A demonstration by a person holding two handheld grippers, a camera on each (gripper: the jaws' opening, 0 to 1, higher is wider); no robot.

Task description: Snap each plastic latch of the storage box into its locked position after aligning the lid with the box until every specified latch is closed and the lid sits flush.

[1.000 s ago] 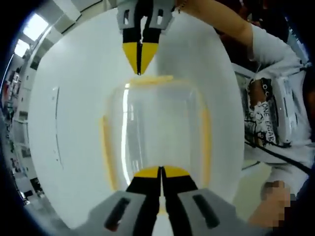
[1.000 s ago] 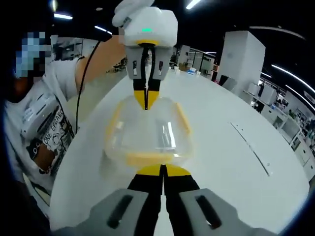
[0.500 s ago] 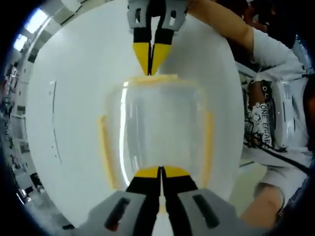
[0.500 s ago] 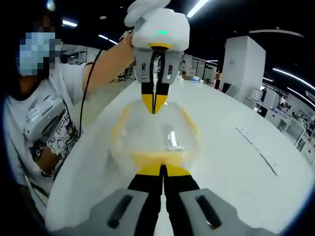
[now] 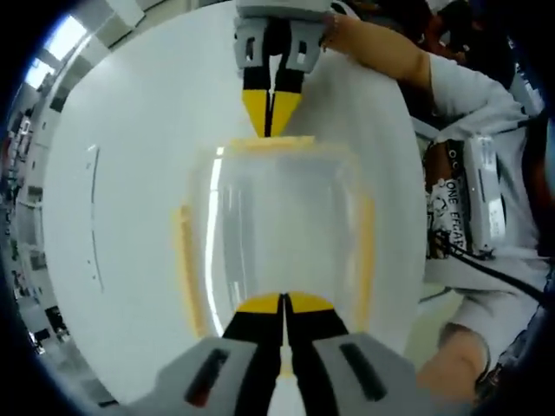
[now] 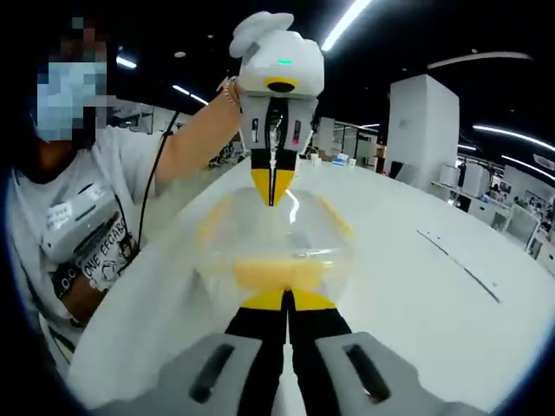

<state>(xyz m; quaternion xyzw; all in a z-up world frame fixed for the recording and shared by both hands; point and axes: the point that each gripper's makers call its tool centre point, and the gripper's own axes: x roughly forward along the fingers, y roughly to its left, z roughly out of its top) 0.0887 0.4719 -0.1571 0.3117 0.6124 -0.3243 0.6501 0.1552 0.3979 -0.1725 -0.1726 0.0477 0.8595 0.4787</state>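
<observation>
We see a large white round table (image 5: pixel 113 199) in a dim hall with bright strip lights overhead. On the table stands one clear plastic storage box (image 5: pixel 277 234) with a clear lid, near the table's middle. We count four yellow latches in the left gripper view: one at the far end (image 5: pixel 270 145), one along the left side (image 5: pixel 186 260), one along the right side (image 5: pixel 364 251), and one at the near end, mostly hidden behind our own jaw tips. Two grippers meet the box from opposite ends. The left gripper (image 5: pixel 283 303) rises from the bottom of its view, its two yellow-tipped black jaws pressed together with no gap, resting at the near latch. The right gripper (image 5: pixel 270 111) points down from the top of that view, jaws likewise closed on nothing, tips touching the far latch. In the right gripper view, the right gripper (image 6: pixel 286 301) sits at the near yellow latch (image 6: pixel 277 273), and the left gripper (image 6: pixel 272 184) points steeply down at the far edge, held by a person's raised forearm (image 6: pixel 195 134). The person wears a white printed shirt (image 6: pixel 82 243).
</observation>
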